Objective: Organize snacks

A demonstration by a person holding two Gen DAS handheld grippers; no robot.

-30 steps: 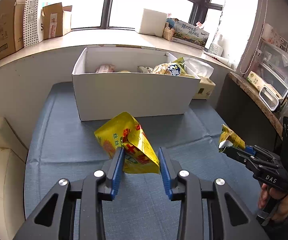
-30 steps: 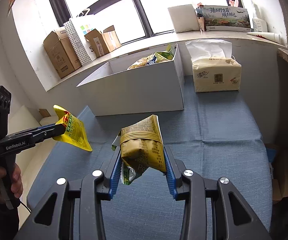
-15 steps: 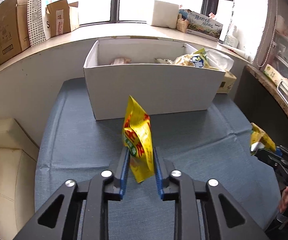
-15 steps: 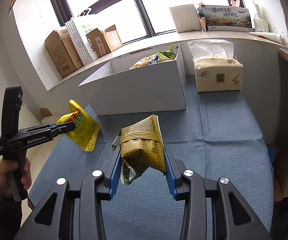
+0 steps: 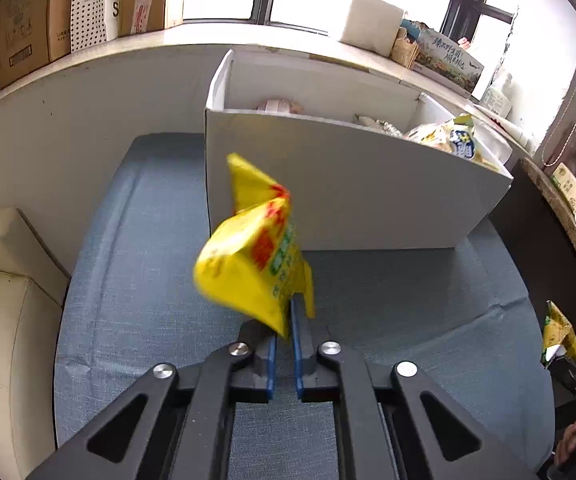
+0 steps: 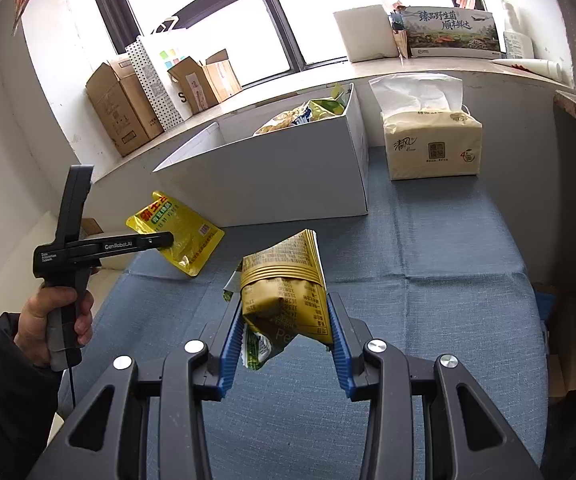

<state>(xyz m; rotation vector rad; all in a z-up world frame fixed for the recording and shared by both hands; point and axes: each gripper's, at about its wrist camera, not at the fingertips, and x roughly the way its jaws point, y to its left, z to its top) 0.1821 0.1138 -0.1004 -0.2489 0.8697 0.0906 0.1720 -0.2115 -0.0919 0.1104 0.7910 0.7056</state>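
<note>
Snack packets (image 5: 256, 264) pinched in both hand-held grippers, near the white box (image 5: 351, 196).
My left hand-held gripper (image 5: 283, 354) clamps the yellow one's thin edge; right hand-held gripper (image 6: 286, 340) squeezes the gold pack (image 6: 288, 292): light, crinkly, slippery.

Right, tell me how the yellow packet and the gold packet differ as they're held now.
The yellow packet is bright yellow with red print; the gold packet is dull gold with small black text. The left gripper pinches the yellow packet by a thin edge, jaws nearly together; the right gripper squeezes the gold packet across its crumpled body, jaws apart. Both hang above the blue cloth, in front of the white box.
</note>
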